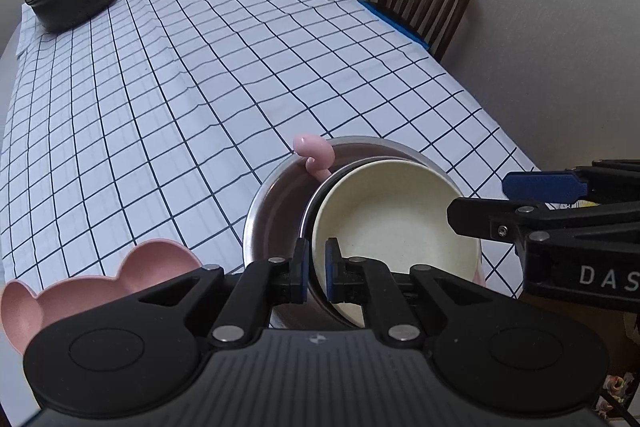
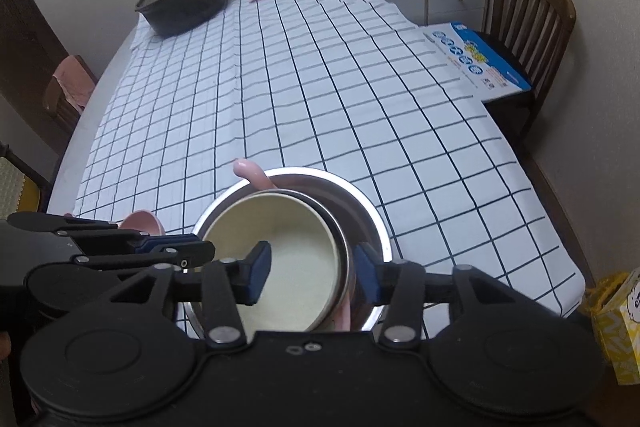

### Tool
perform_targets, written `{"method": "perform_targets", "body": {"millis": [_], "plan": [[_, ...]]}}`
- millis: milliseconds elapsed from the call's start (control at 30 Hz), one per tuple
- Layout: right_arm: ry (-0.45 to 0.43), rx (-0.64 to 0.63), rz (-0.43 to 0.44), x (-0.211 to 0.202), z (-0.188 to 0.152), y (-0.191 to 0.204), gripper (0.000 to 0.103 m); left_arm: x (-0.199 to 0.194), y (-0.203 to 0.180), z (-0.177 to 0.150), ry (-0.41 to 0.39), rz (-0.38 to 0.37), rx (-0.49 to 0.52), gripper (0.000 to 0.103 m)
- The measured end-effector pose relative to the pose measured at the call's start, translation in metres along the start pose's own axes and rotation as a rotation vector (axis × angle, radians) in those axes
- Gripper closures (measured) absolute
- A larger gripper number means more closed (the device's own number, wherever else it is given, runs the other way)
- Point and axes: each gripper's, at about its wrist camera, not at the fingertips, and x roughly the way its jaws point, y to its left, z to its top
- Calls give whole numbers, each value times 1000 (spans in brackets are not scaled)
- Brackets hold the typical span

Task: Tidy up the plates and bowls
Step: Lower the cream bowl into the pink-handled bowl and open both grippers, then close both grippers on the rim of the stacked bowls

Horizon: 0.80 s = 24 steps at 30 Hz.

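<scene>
Checked tablecloth [image 1: 200, 87] carries your steel bowl [image 2: 372, 215]; the cream bowl [image 1: 392, 211] sits nested inside, a pink handle [image 1: 316, 151] poking past the rim. Your left gripper [image 1: 317, 267] pinches the cream bowl's wall. Your right gripper [image 2: 312, 275] stands spread across its rim, seemingly untouching. A pink dish [image 1: 120, 279] lies beside.

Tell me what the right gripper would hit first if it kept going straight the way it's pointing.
Most likely the cream bowl. The right gripper is open, its pads straddling that bowl's near right rim, which sits inside the metal bowl. Depth is hard to judge, so the metal bowl's rim could come first.
</scene>
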Motion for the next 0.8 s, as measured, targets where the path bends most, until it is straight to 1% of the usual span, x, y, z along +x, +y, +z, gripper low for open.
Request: {"method": "perform_targets", "body": {"millis": [67, 167, 467, 633, 700, 733, 767, 800], "plan": [[-26, -5, 0, -6, -1, 1, 38, -6, 1, -1, -12, 2, 1, 95], [-69, -18, -3, -17, -2, 2, 27, -17, 2, -3, -33, 8, 7, 95], [-137, -62, 26, -41, -6, 7, 10, -48, 7, -10, -106, 12, -13, 94], [-168, -78, 30, -50, -7, 7, 7, -60, 8, -13, -144, 7, -11, 94], [-177, -83, 34, -52, -7, 6, 6, -63, 9, -14, -156, 1, -15, 92], [-183, -89, 38, -53, -7, 6, 6, -63, 10, -14, -161, 1, -19, 85], [-187, -96, 38, -53, -6, 5, 5, -64, 10, -14, -168, 2, -24, 73], [-194, -104, 37, -54, -7, 4, 5, -65, 11, -15, -180, 2, -30, 65]]}}
